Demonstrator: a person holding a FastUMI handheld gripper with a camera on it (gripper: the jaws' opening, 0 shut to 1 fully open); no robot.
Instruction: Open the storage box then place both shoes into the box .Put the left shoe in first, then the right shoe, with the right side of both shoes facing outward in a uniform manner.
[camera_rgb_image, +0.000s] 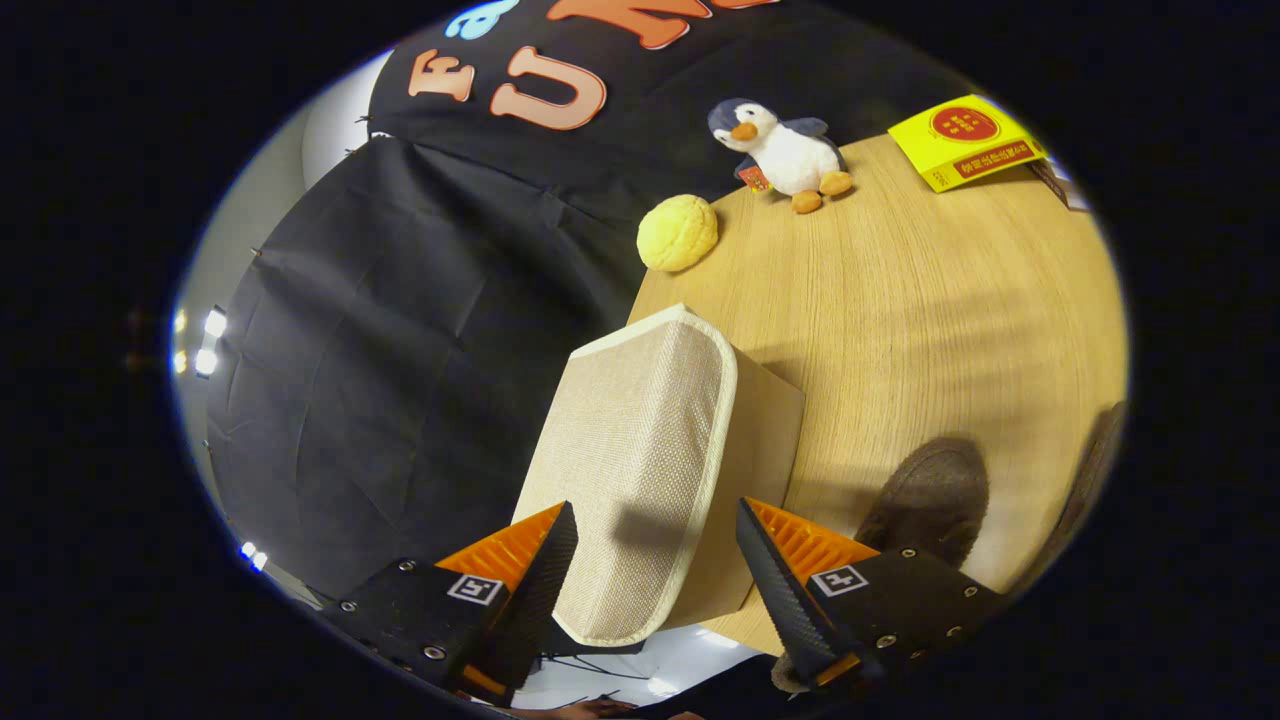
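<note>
The claw (655, 560) stands wide, its fingers on either side of the storage box (640, 460) lid, touching nothing. The box sits at the desk (930, 300) near edge, long axis running away; a brown shoe (935, 490) lies just right.

The storage box (640, 470) wears coarse woven cloth, matt, with a smooth paler binding along its lid edge. The bench (930, 300) is light wood with fine grain and a soft sheen. The penguin (785, 150) is plush; the shoe (935, 495) looks fuzzy and matt. The far packet (965, 140) is glossy card.

The tongs (655, 545) stand apart, either side of the lid.
</note>
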